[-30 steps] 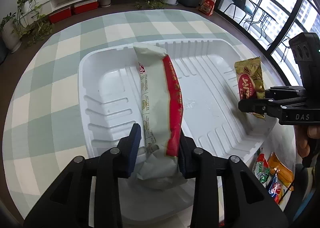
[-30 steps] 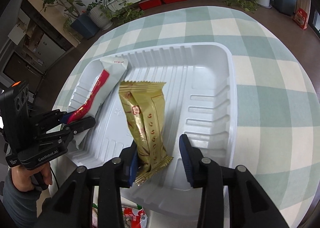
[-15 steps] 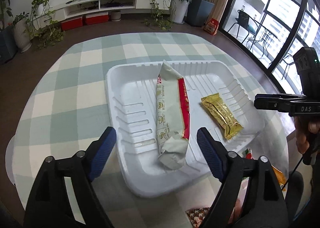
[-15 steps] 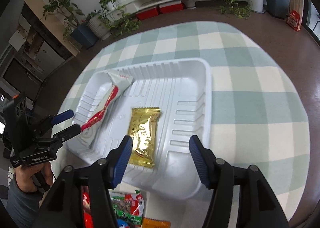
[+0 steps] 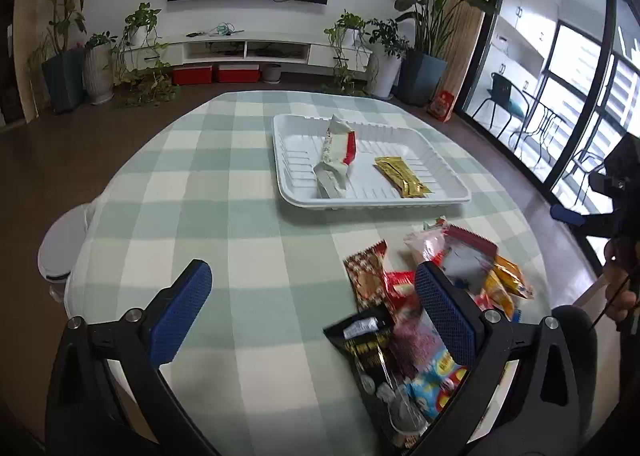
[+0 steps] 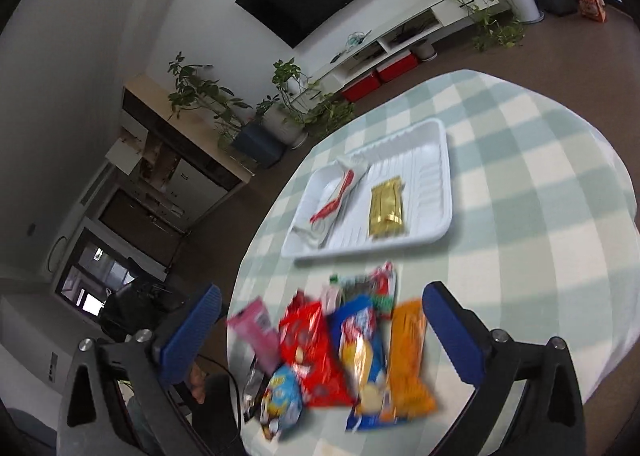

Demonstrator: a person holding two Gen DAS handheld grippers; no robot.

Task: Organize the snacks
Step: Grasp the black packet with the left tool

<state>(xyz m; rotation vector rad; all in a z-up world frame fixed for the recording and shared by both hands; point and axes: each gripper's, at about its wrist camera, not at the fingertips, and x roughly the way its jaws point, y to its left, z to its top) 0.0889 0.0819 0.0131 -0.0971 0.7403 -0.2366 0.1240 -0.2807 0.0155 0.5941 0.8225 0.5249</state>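
A white tray lies on the checked tablecloth and holds a white-and-red snack packet and a gold packet. The tray, the white-and-red packet and the gold packet also show in the right wrist view. A pile of loose snack packets lies near the table's front edge; it also shows in the right wrist view. My left gripper is open and empty, above the table beside the pile. My right gripper is open and empty, above the pile.
The round table has a green-and-white checked cloth. A white stool stands at its left edge. Plants, a low TV shelf and glass doors surround the room. The right gripper and hand show at the left view's right edge.
Both grippers have pulled back from the tray and risen, open and empty. The white-and-red and gold packets stay in the tray. The loose snack pile has come into view below the grippers.
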